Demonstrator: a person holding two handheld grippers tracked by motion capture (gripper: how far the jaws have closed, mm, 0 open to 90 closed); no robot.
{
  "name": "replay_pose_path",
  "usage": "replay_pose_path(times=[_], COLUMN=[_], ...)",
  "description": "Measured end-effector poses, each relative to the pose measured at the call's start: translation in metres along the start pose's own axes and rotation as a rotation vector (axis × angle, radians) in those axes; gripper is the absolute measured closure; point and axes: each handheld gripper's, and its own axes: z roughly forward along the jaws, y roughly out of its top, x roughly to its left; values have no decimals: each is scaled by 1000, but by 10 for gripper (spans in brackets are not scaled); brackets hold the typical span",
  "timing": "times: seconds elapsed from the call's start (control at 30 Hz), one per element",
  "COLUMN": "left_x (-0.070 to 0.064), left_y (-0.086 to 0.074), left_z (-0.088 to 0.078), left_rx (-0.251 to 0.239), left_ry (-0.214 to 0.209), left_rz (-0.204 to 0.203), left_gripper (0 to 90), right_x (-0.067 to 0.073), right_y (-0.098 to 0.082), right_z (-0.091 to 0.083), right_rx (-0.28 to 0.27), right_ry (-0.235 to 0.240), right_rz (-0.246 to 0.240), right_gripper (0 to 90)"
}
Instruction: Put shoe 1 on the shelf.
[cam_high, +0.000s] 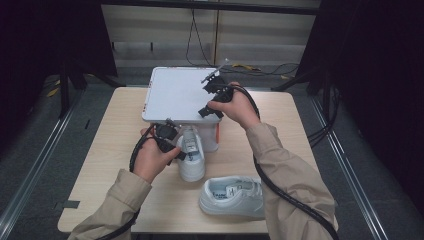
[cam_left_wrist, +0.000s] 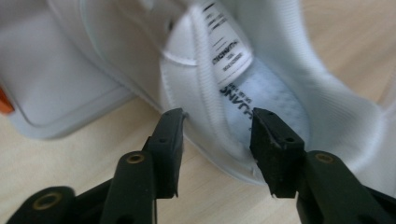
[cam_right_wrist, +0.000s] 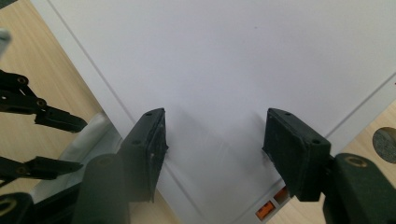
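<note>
While the right gripper (cam_high: 214, 95) is resting, jaws apart, on the box lid (cam_high: 177, 92), we are closing the left gripper (cam_left_wrist: 217, 135) on the far shoe's collar (cam_left_wrist: 205, 116), the near shoe (cam_high: 232, 196) remaining.

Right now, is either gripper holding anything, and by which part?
The left gripper straddles the side wall at the collar of the upright white shoe; whether its pads press is unclear. The right gripper rests open on the white box lid, holding nothing.

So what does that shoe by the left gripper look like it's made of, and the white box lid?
Shoe: smooth white leather or a synthetic look-alike, with a ribbed knit-looking collar lining and a printed fabric tongue label.
Box lid: probably matte moulded plastic, judging by its even surface and raised rim.
</note>
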Motion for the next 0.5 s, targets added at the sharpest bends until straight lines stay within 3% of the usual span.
replay_pose_path(times=[0.03,0.07,0.13,0.23,0.37,0.5], left_x=[0,3,4,7,22,36], left_y=[0,1,2,1,-4,-7], left_z=[0,0,-1,-9,-15,-22], left_rx=[0,19,21,-11,-48,-99], left_ry=[0,-6,0,74,38,40], left_rz=[0,-57,-74,-83,-156,-215], left_gripper=[633,665,760,817,851,858], right_x=[0,0,0,0,0,-1], right_y=[0,0,0,0,1,1], right_z=[0,0,0,0,1,1], right_rx=[2,0,-1,-4,-3,-2], right_ry=[-1,0,0,1,-4,-1], right_rz=[0,-1,3,5,2,1], right_gripper=[390,390,390,390,390,391])
